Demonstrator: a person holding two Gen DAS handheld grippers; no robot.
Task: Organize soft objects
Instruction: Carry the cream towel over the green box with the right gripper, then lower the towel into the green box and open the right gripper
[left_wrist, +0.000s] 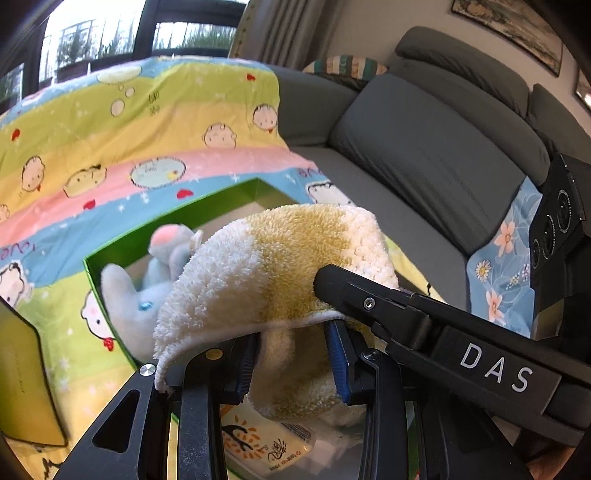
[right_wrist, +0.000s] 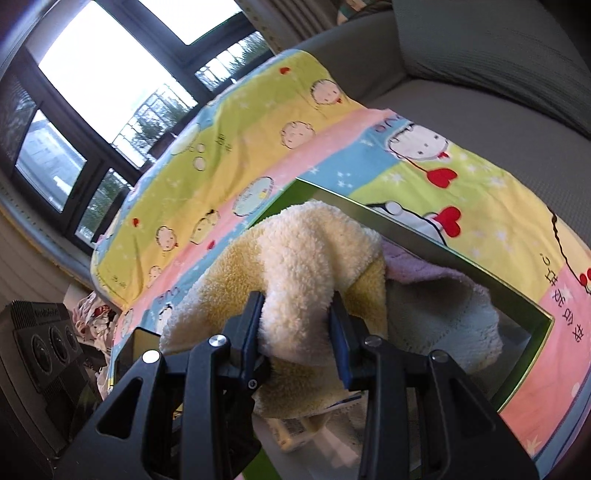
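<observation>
A yellow and white fluffy towel (left_wrist: 273, 266) hangs over an open green box (left_wrist: 92, 273). My left gripper (left_wrist: 293, 354) is shut on the towel's near fold. My right gripper (right_wrist: 297, 325) is shut on another fold of the same towel (right_wrist: 295, 254), and its black finger (left_wrist: 354, 295) reaches in from the right in the left wrist view. A pale blue plush toy (left_wrist: 129, 295) lies in the box at the left. A lilac towel (right_wrist: 424, 269) and a pale green towel (right_wrist: 443, 332) lie in the box (right_wrist: 517, 295) at the right.
The box sits on a cartoon-print quilt (left_wrist: 129, 140) spread over a grey sofa (left_wrist: 424, 147). A tissue pack (left_wrist: 266, 446) lies in the box below the towel. A floral blue cloth (left_wrist: 506, 258) lies on the sofa at right. A dark box lid (left_wrist: 22, 369) stands at left.
</observation>
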